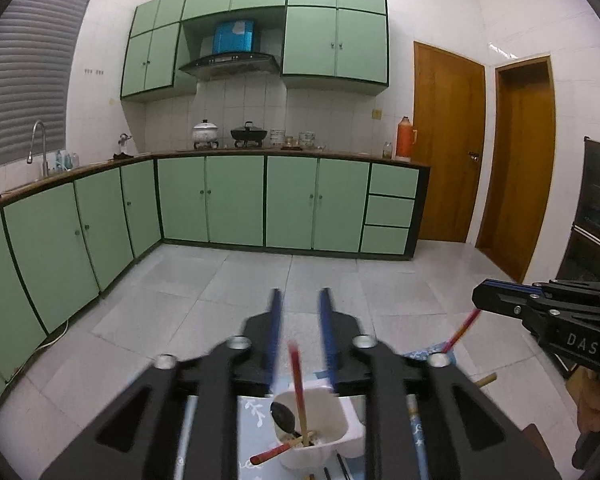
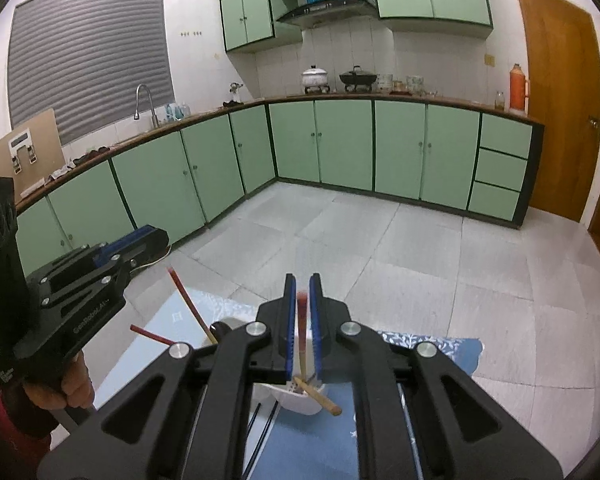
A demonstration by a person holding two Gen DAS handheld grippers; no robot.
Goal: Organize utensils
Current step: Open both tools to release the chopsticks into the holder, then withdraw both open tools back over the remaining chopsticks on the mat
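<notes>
1. On the near table, over a blue floral tablecloth (image 2: 440, 346), two white containers are sitting side by side, each holding utensils.
2. The left gripper (image 1: 300, 298) is hovering above the left container (image 1: 320, 444). Its blue jaws are standing well apart and released, gripping nothing.
3. An upright red-tipped chopstick (image 1: 299, 380) is standing in that container, below the gap between the jaws and touching neither of them.
4. A black spoon (image 1: 282, 416) is resting inside the same container, and a second red-tipped chopstick (image 1: 270, 453) is leaning out over its near left rim.
5. The right gripper (image 2: 302, 278) is hanging over the right container (image 2: 300, 402). Its jaws are standing only slightly parted.
6. A third red-tipped chopstick (image 2: 301, 320) is rising from the right container between those jaws, with a thin sliver of space showing on each side, so the pads are not pressing on it.
7. A tilted chopstick (image 2: 320, 398) is poking its wooden end out over the right container's near right rim.
8. A person's hand (image 2: 70, 390) is holding the left gripper's handle at the near left.
9. Across the pale tiled floor (image 2: 380, 260), green cabinets (image 2: 340, 144) are lining the far wall, and an orange thermos (image 2: 517, 86) is standing at the counter's right end.
</notes>
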